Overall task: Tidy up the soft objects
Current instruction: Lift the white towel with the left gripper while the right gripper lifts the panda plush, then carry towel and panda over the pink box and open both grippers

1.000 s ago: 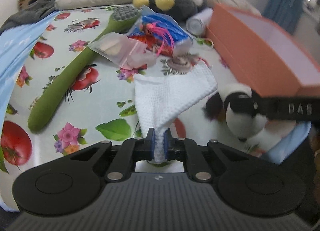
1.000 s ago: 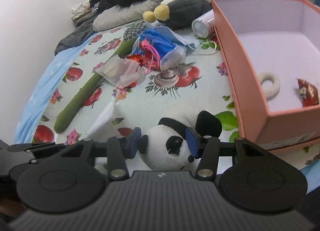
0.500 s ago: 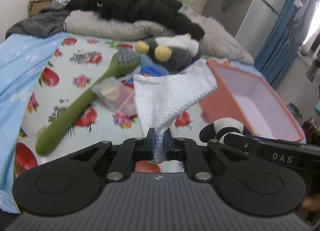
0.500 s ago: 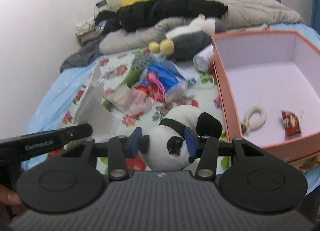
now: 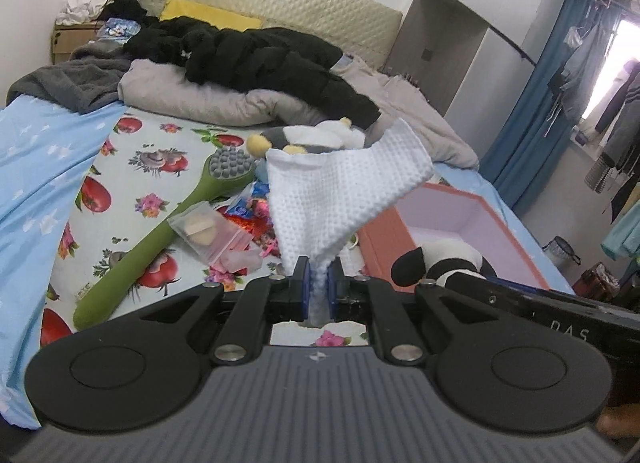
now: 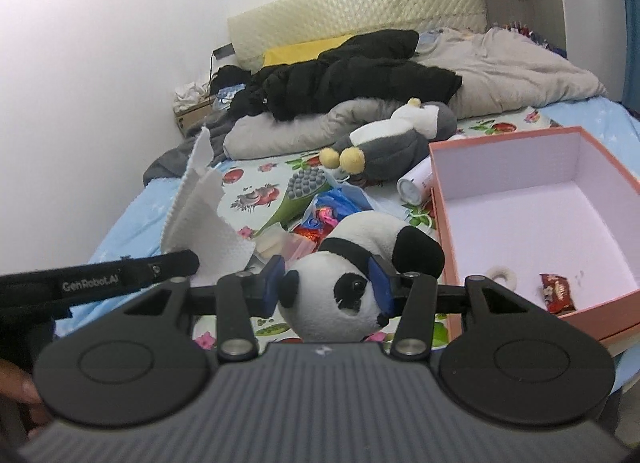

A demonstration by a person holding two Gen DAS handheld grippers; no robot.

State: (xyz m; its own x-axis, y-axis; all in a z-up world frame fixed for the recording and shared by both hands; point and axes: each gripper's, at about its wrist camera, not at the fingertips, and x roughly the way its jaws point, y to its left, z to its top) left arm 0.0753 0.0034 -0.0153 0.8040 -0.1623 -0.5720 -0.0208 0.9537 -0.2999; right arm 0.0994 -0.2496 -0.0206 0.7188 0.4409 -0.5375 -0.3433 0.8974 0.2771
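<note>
My left gripper (image 5: 318,289) is shut on a white waffle cloth (image 5: 340,199) and holds it up above the bed; the cloth also shows in the right wrist view (image 6: 204,219). My right gripper (image 6: 328,283) is shut on a panda plush (image 6: 344,283) by its head, lifted above the bed; the panda also shows in the left wrist view (image 5: 444,259). An open orange box (image 6: 444,247) with a pale inside stands to the right, also seen from the left wrist (image 5: 384,239). A grey penguin plush (image 6: 392,143) lies further back.
On the fruit-print sheet lie a green long-handled brush (image 5: 160,239), a clear bag with pads (image 5: 204,229), blue and red wrappers (image 6: 332,211) and a white roll (image 6: 416,185). The box holds a white ring (image 6: 502,275) and a red packet (image 6: 558,291). Black jacket (image 5: 256,59) and grey duvet lie behind.
Both grippers have risen from the bed, lifting the cloth and the panda. The views now tilt up toward the headboard and the room.
</note>
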